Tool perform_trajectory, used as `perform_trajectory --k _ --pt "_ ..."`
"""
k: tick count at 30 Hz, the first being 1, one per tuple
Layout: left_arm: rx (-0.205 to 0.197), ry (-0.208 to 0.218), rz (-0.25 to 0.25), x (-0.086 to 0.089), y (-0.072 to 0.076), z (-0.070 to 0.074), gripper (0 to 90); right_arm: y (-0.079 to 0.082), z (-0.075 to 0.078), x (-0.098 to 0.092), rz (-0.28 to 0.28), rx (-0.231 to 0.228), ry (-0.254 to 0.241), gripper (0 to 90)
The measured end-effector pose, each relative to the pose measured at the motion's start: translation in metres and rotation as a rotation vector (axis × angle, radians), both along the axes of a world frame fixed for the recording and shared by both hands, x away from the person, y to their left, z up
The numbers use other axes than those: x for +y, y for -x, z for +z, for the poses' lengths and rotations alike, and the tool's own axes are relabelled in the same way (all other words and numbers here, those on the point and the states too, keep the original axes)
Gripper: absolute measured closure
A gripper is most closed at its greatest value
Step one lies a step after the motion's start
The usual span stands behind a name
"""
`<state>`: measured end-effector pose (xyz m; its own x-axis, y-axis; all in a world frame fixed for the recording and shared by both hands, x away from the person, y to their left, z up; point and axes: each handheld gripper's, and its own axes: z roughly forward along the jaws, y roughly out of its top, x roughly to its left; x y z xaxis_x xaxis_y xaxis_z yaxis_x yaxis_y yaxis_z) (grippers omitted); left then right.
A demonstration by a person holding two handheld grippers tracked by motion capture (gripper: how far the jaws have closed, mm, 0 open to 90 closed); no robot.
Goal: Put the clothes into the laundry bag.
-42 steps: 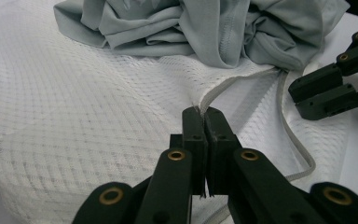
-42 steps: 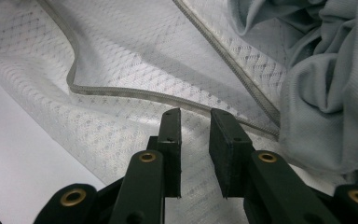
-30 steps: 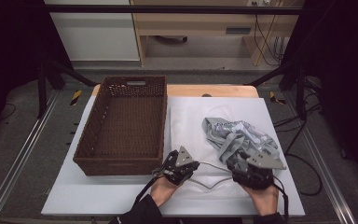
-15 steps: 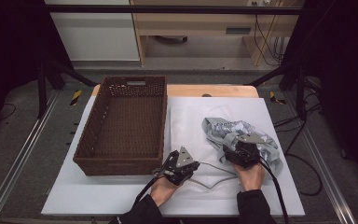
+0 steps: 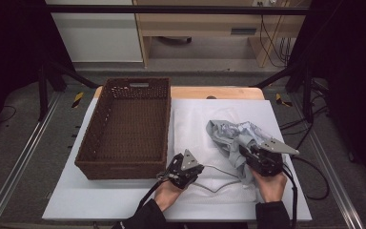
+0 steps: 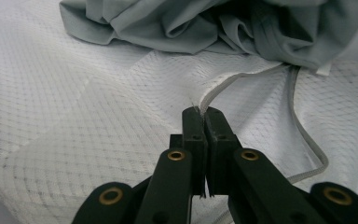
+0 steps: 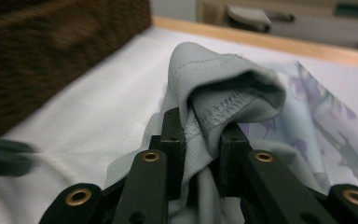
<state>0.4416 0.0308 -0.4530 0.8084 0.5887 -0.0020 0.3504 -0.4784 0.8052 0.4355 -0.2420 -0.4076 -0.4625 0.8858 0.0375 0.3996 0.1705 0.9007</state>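
Now right gripper (image 7: 204, 140) round garment (image 7: 223, 88).

The garment (image 5: 233, 136) is grey, with grey stitching along its hem; one part of it is pale with a purple flower print. Its strap (image 6: 303, 121) is light grey. The pad (image 6: 74, 121) under it is white with a fine diamond mesh pattern. The basket (image 5: 126, 126) is dark brown wicker. Both claws, left (image 6: 204, 122) and right (image 7: 204, 128), are black with brass-coloured rivets. The worktop (image 5: 76, 200) is white with a wood-coloured far edge.
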Motion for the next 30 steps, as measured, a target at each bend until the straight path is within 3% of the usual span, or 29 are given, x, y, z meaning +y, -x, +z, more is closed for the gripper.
perform_trajectory --k 4,7,8,11,16,20,23,26,30 --pt "0.007 0.006 0.014 0.000 -0.001 0.001 87.6 0.024 0.017 0.009 0.128 -0.049 -0.009 76.6" --pt "0.017 0.019 0.021 0.002 -0.002 0.002 87.6 0.041 0.021 0.020 0.212 -0.071 -0.024 76.5" --pt "0.013 0.021 0.020 0.002 -0.001 0.003 87.6 0.045 0.019 0.025 0.241 -0.059 -0.037 76.5" --pt "0.008 0.044 0.027 0.003 -0.001 0.006 87.6 0.053 0.007 0.039 0.293 -0.029 -0.013 76.4" --pt "0.003 0.106 0.028 0.008 -0.002 0.014 87.7 0.044 -0.022 0.063 0.349 0.070 0.022 76.3" --pt "-0.015 0.131 0.024 0.010 -0.002 0.019 87.7 0.033 -0.041 0.080 0.338 0.123 0.093 75.9" --pt "-0.024 0.142 0.007 0.010 0.001 0.023 87.9 0.020 -0.056 0.089 0.291 0.163 0.155 75.6" --pt "-0.037 0.133 -0.006 0.007 0.005 0.025 87.9 0.009 -0.065 0.091 0.214 0.167 0.201 75.1" --pt "-0.056 0.096 -0.015 0.003 0.008 0.023 87.8 0.000 -0.075 0.092 0.141 0.155 0.216 71.2"
